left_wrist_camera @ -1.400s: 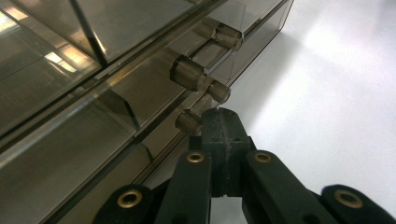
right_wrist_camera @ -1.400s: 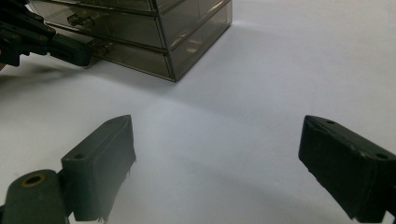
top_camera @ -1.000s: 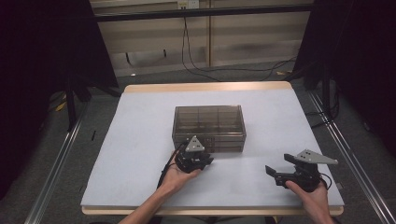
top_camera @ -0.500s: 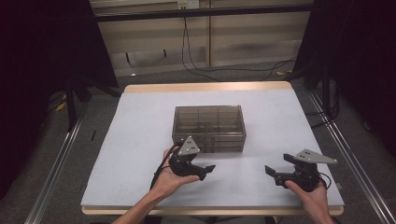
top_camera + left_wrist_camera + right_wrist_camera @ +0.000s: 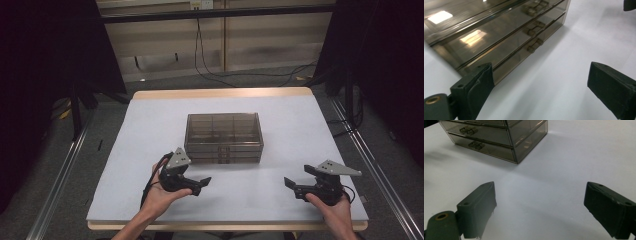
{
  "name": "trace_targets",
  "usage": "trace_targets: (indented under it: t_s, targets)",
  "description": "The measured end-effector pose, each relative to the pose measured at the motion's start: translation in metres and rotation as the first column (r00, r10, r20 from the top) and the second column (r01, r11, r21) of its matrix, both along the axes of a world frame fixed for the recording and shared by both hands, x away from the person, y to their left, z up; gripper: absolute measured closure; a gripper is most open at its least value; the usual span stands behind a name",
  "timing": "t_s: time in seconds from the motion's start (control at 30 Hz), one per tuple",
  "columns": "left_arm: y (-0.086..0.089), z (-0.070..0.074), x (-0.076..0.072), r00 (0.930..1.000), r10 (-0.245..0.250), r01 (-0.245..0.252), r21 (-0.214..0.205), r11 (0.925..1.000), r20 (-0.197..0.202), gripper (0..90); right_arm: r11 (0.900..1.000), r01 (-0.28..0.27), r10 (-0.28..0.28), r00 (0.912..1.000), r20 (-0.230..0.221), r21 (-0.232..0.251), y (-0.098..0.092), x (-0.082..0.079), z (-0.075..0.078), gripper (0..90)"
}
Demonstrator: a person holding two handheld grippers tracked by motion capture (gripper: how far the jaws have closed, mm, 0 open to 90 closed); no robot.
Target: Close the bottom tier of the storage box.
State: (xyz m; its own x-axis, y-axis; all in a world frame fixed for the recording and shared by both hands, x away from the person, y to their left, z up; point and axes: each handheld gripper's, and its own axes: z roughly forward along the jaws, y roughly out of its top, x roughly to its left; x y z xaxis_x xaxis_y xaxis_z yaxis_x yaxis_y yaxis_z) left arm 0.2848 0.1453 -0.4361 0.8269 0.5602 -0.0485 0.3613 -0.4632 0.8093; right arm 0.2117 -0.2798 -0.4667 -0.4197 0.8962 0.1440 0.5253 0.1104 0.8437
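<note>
A smoky see-through drawer box (image 5: 223, 137) stands at the middle of the white table (image 5: 150, 130), its drawers closed and their small handles (image 5: 535, 45) facing the person. My left gripper (image 5: 201, 185) is held just off the box's front left corner and points right. Its jaws have just been opening and now stand wide apart over bare table in the left gripper view (image 5: 541, 82), with the box (image 5: 499, 37) beyond. My right gripper (image 5: 291, 186) rests low at the front right, open, and nothing sits between its jaws (image 5: 540, 205). The box (image 5: 499, 137) lies ahead to its left.
The table's wooden far edge (image 5: 225, 93) runs behind the box. Cables (image 5: 210, 65) trail on the floor beyond it. Metal rails (image 5: 60, 175) flank both sides, with dark curtains further out. The other gripper's tip (image 5: 630, 4) pokes in at the left gripper view's top right.
My left gripper has drawn back from the box's front, toward the person and to the left, and its jaws have opened. The right gripper has not moved.
</note>
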Motion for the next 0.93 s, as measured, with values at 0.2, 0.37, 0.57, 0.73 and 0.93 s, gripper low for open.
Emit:
trace_targets:
  t_s: [0.2,0.37,0.57,0.73,0.93]
  targets:
    - [0.025,0.000,-0.006,0.9983,0.058,-0.058,-0.027,0.9979,0.003,5.3,1.0000,0.003,-0.003,1.0000,-0.002,0.003,0.001,-0.001,0.000,10.0]
    - [0.041,-0.001,-0.011,0.9949,0.100,-0.100,-0.019,0.9948,0.012,5.8,1.0000,0.008,-0.008,1.0000,-0.002,0.003,-0.001,-0.003,0.000,10.1]
    - [0.052,-0.007,-0.020,0.9968,0.080,-0.079,0.040,0.9961,-0.008,5.4,0.9999,0.016,-0.016,0.9999,-0.004,-0.005,-0.002,-0.003,0.000,10.0]
    - [0.072,-0.018,-0.027,0.9884,0.151,-0.152,-0.015,0.9883,-0.010,3.1,0.9999,0.016,-0.016,0.9999,-0.004,-0.005,-0.002,-0.003,0.000,10.1]
    - [0.084,-0.014,-0.027,0.9849,0.173,-0.172,-0.051,0.9838,0.010,3.2,0.9999,0.016,-0.016,0.9999,-0.005,-0.006,-0.001,-0.002,0.000,10.1]
